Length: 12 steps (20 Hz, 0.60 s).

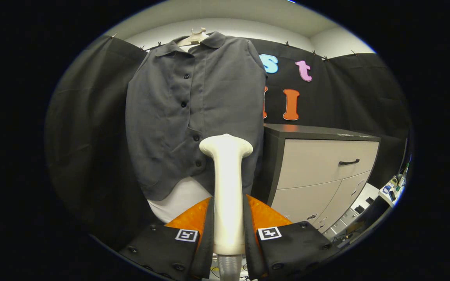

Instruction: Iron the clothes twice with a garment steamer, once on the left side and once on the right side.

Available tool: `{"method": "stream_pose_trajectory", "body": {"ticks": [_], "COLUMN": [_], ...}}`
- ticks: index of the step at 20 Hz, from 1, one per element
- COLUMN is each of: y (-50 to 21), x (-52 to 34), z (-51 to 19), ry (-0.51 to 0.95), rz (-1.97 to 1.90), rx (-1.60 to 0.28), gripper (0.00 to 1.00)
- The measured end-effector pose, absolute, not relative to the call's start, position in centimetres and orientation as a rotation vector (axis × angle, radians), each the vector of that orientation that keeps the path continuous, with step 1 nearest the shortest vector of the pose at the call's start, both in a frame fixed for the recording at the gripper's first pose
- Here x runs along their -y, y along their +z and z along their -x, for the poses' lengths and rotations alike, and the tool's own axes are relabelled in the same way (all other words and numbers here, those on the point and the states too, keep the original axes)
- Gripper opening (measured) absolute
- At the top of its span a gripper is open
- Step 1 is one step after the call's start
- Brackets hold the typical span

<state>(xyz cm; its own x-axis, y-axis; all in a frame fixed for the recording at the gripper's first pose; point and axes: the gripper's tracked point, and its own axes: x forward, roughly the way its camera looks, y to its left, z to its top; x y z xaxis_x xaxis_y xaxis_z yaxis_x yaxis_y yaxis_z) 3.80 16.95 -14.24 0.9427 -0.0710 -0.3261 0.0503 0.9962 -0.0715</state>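
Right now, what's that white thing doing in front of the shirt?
That white thing is a garment steamer. The gripper is shut on its handle, one finger on each side. Its head points at a grey shirt hanging on a hanger against the black cloth wall, low down near the bottom buttons. I can't tell if it touches the shirt. A cabinet with drawers stands beside the shirt.

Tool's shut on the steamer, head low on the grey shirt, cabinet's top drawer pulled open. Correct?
Not quite: in the gripper view the cabinet top drawer is closed. The rest holds: the tool is shut on the steamer, its head low on the grey shirt.
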Motion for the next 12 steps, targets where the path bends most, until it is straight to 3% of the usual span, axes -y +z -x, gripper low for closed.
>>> {"method": "stream_pose_trajectory", "body": {"ticks": [6,12], "y": [-1.8,3.4], "x": [-22.3,-29.6], "z": [-5.7,-7.4], "ry": [0.019,0.138], "rz": [0.093,0.028], "rx": [-0.076,-0.003], "gripper": [0.42,0.42]}}
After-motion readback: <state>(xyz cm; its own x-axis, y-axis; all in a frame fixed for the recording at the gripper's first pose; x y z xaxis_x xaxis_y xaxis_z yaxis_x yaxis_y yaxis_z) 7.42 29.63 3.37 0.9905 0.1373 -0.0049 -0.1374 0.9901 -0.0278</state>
